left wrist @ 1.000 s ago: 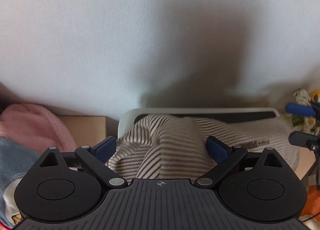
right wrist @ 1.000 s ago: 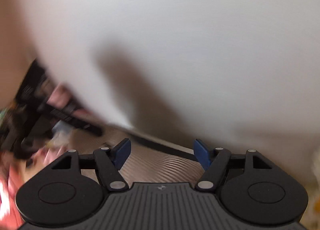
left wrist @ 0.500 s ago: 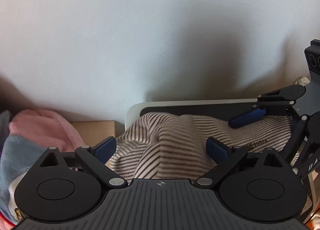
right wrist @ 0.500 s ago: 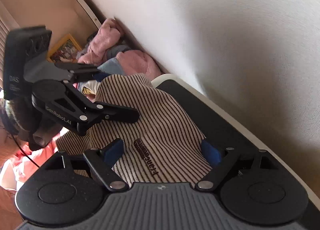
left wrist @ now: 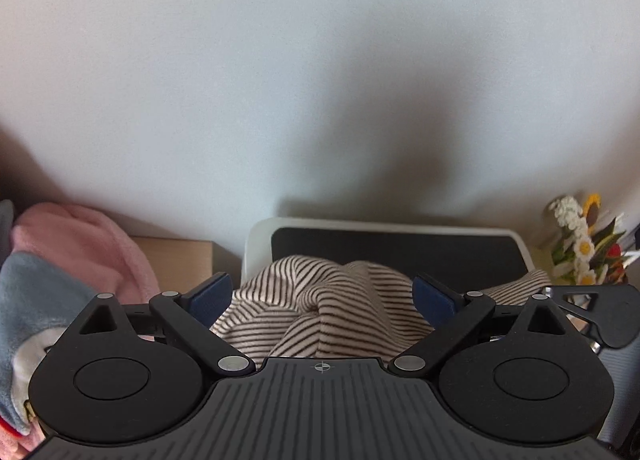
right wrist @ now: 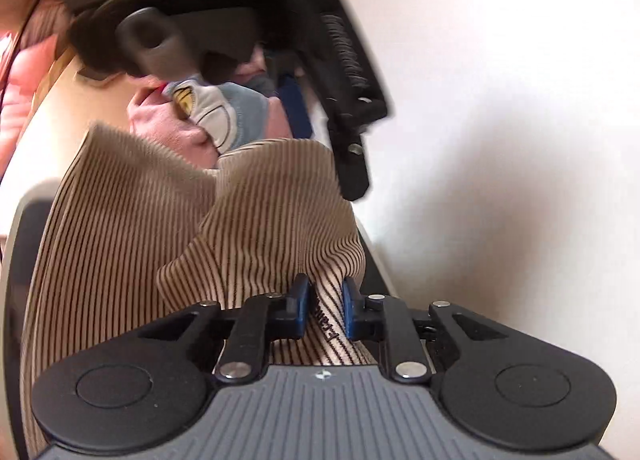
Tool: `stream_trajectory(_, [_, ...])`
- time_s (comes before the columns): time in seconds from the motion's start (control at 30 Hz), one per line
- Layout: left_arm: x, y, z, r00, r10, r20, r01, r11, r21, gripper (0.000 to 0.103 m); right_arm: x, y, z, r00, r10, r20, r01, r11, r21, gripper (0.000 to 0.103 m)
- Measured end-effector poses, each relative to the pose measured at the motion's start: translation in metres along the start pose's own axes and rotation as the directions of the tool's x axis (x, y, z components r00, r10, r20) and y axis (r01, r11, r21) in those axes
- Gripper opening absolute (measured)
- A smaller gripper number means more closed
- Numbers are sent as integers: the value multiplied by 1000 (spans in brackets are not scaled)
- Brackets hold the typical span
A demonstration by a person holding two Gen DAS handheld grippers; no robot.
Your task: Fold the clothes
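Note:
A beige garment with thin dark stripes (left wrist: 320, 300) lies bunched on a dark board with a white rim (left wrist: 256, 244) against the wall. My left gripper (left wrist: 322, 298) is open, its blue pads on either side of a raised fold, just above the cloth. In the right wrist view the same striped garment (right wrist: 168, 220) spreads over the board. My right gripper (right wrist: 326, 308) is shut on a pinch of its edge beside a printed label. The left gripper's black body (right wrist: 344, 60) shows above the garment there.
A pile of pink and blue-grey fleece clothes (left wrist: 60, 260) lies left of the board on a wooden surface (left wrist: 180, 260). A bunch of artificial flowers (left wrist: 584, 240) stands at the right. The white wall (left wrist: 320, 80) is close behind the board.
My right gripper swung down onto the striped garment and closed on its edge. My left gripper stayed open over the fold; the right gripper left its view.

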State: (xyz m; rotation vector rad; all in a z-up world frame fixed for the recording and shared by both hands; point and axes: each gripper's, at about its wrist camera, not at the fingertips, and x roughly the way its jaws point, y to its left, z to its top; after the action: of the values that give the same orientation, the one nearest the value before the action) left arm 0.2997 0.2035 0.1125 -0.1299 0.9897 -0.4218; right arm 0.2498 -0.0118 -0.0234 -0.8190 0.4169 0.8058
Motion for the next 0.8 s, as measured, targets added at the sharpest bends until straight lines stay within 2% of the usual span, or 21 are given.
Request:
stream_trajectory(0.1, [18,-11,-7,993,-4,-115,10,999,48,102,-12,23,-4,998,-60,23,62,990,-125,15])
stream_trajectory(0.13, [25,-16,-11,990,11,-139,-2,998,69,102,-17,29,-5,998,-61,30,65,986,-154,14])
stream_trajectory(0.17, [30,-22,-17,991,33,-126,-20,994,104,103,-22,32,-5,998,-46,30,51,986,-158,15])
stream_trajectory(0.27, [29,-40,-30,993,93,-74,-77,976,204,102,-31,18,1,999,19,-31,-19,1000,7,20])
stream_trajectory(0.3, [24,-42,-33,994,99,-55,-84,970,228,101,-36,2,1,997,63,-47,-58,993,98,27])
stream_trajectory(0.33, [18,-43,-37,994,100,-37,-88,965,249,99,-41,-14,1,992,111,-58,-98,977,191,48])
stream_trajectory(0.37, [14,-42,-39,994,102,-26,-92,962,259,99,-45,-35,-6,985,163,-61,-139,949,283,63])
stream_trajectory(0.4, [10,-41,-42,994,106,-18,-98,960,264,99,-49,-56,-13,975,215,-58,-179,911,372,78])
stream_trajectory(0.43, [8,-41,-44,994,110,-12,-103,959,263,99,-54,-77,-20,963,266,-51,-215,863,458,79])
stream_trajectory(0.47, [15,-39,-45,994,106,-10,-100,963,251,99,-56,-95,-37,962,269,-53,-197,812,549,79])
stream_trajectory(0.53, [29,-35,-47,995,97,-6,-93,969,227,99,-62,-130,-73,962,267,-60,-146,685,714,79])
stream_trajectory(0.6, [36,-32,-48,996,84,-5,-81,976,202,99,-64,-141,-113,957,288,-22,-132,504,854,79])
stream_trajectory(0.7, [37,-30,-46,998,67,-14,-64,982,176,99,-67,-154,-174,952,303,44,-103,183,978,79])
stream_trajectory(0.73, [37,-30,-45,998,66,-15,-62,983,173,99,-66,-154,-180,951,303,63,-112,145,983,80])
stream_trajectory(0.8, [35,-30,-44,998,62,-15,-59,984,169,99,-58,-149,-180,945,310,102,-144,116,983,81])
